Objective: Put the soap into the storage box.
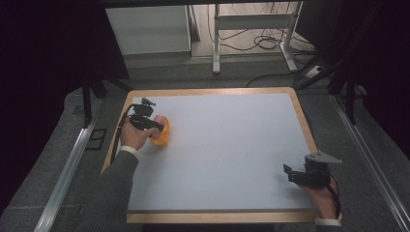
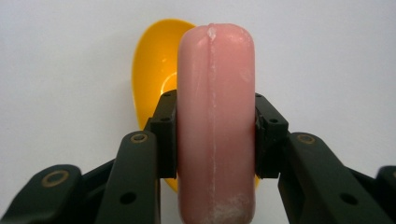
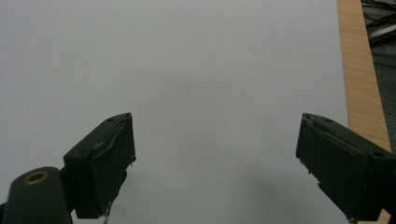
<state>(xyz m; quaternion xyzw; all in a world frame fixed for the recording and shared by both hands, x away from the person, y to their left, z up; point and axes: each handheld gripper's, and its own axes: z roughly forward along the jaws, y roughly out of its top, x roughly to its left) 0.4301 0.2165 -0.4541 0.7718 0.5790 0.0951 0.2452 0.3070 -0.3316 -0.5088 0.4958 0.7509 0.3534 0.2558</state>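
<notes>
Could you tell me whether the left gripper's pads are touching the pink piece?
Touching. The left gripper view shows both pads of the left gripper pressed flat against the sides of the pink piece, with no gap on either side.

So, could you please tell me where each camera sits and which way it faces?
High view: above the person's side, looking forward and down on the table; both forearms show.
Left gripper view: on the left gripper, looking along jaws clamping a pink piece before a yellow bowl.
Right gripper view: on the right gripper, facing bare tabletop.
Shared: pink piece, bowl.
</notes>
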